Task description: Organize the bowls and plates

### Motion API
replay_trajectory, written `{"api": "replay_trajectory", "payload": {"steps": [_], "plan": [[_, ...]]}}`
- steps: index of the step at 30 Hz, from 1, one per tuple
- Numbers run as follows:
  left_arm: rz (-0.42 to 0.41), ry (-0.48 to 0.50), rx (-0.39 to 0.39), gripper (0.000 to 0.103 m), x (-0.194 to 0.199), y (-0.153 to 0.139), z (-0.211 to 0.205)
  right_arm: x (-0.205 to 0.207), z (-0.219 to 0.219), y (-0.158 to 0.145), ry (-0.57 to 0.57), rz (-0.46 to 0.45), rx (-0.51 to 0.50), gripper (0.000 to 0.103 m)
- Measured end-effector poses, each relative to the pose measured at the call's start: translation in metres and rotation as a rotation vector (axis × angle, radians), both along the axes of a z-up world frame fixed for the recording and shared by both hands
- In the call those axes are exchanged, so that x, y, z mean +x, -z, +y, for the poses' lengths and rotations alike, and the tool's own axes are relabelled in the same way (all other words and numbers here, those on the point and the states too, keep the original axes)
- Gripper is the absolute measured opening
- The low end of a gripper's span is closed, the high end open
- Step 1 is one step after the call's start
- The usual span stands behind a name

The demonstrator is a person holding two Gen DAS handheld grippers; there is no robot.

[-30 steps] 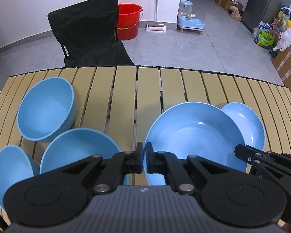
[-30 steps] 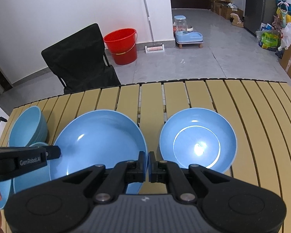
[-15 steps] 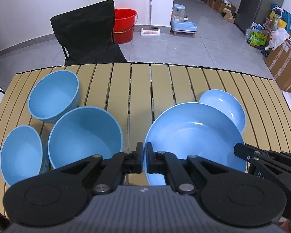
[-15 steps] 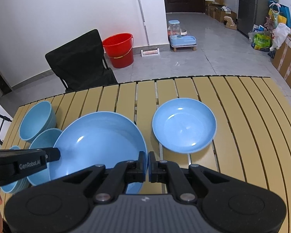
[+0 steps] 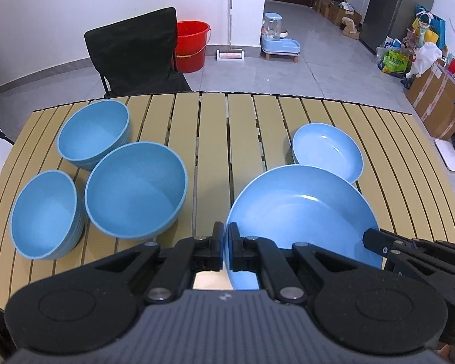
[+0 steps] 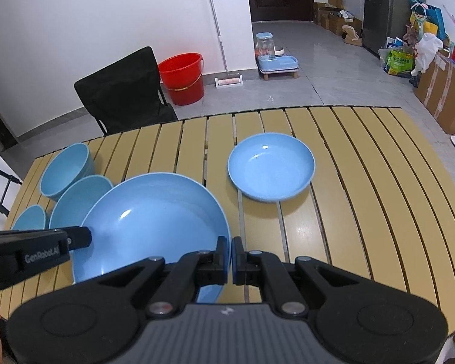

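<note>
I have the large plate [image 5: 303, 212] pinched at its near rim by both grippers: my left gripper [image 5: 226, 250] has its jaws pressed on the rim's left part, and my right gripper [image 6: 230, 256] clamps the right part of the same rim, so the plate hangs tilted above the table [image 6: 364, 182], not set down. The small plate [image 6: 271, 166] lies flat on the slats just beyond it, apart from everything else, and I judge it the likely partner for stacking. On the left side the three bowls sit close together: the far bowl [image 5: 94, 133], the big bowl [image 5: 136, 189] and the near-left bowl [image 5: 44, 212], seemingly touching but none nested inside another. So by my reckoning little is finished: the plates are still separate, and the bowls remain to be nested.
</note>
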State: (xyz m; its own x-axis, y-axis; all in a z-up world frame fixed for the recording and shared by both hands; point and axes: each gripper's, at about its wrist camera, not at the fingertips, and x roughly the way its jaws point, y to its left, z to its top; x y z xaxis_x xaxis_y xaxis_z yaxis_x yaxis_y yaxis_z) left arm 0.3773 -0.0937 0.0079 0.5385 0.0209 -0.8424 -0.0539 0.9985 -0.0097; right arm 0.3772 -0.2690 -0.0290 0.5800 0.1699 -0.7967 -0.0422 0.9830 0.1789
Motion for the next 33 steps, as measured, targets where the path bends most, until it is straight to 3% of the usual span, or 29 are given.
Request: {"api": "replay_trajectory", "payload": {"steps": [14, 33], "plan": [[0.010, -0.017, 0.000, 0.004, -0.045, 0.010, 0.006, -0.049, 0.006, 0.016, -0.001, 0.023, 0.008, 0.003], [0.027, -0.098, -0.006, 0.004, -0.093, 0.029, 0.052, -0.087, 0.046, 0.026, -0.066, 0.030, 0.020, 0.003]]}}
